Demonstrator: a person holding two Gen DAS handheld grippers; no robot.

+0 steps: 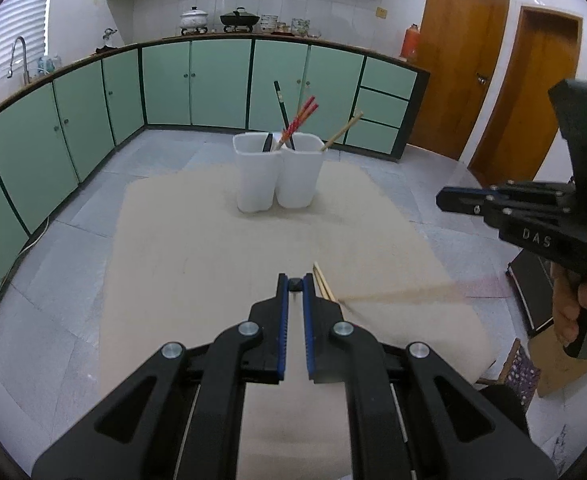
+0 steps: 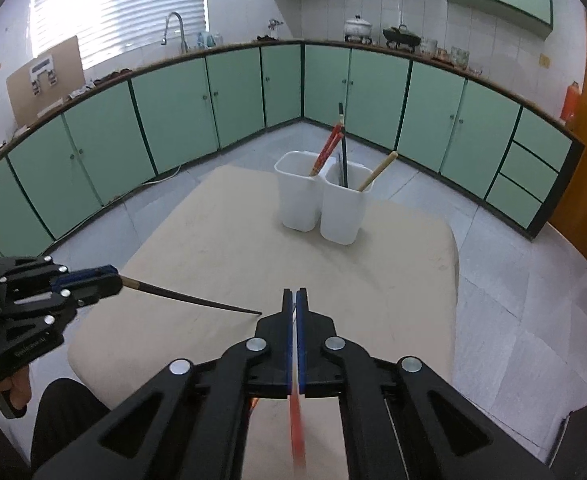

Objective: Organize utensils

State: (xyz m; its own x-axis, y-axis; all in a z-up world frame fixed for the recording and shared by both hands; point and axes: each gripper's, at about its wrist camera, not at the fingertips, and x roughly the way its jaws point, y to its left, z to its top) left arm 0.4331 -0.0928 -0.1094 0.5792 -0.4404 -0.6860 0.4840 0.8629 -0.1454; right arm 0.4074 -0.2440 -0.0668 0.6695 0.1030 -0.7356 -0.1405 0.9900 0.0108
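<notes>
While we look along the left hand-held gripper (image 1: pixel 295 280), its blue-lined jaws stand narrow and pinch the butt end of a dark tapered chopstick (image 2: pixel 197 301), which shows in the left wrist view only as a small black nub between the tips. Just right of those tips lie pale wooden chopsticks (image 1: pixel 322 284) on the beige cloth-covered table (image 1: pixel 197 240), with a blurred tan and reddish streak running off to the right from them. In the right wrist view we see what the left cannot give: the dark chopstick's whole slim length sticks out of the left hand-held gripper, level above the table, its fine tip near the right hand-held gripper (image 2: pixel 295 296). That right hand-held gripper is closed tight on a red chopstick (image 2: pixel 297 432), a blurred red stick that passes between the pads and trails back under the jaws toward the camera. Well ahead of both, near the table's far edge, stand two white plastic square-mouthed cups (image 1: pixel 275 176), touching side by side. They hold a pair of red patterned chopsticks (image 1: pixel 299 122), a black chopstick (image 1: pixel 283 116) and a pale wooden chopstick (image 1: pixel 343 130), all leaning. From the right wrist view the red pair sits in the left cup, the black and the wooden ones in the right cup. Only the left wrist view shows a hand (image 1: pixel 573 304) on the right tool's black matte handle.
</notes>
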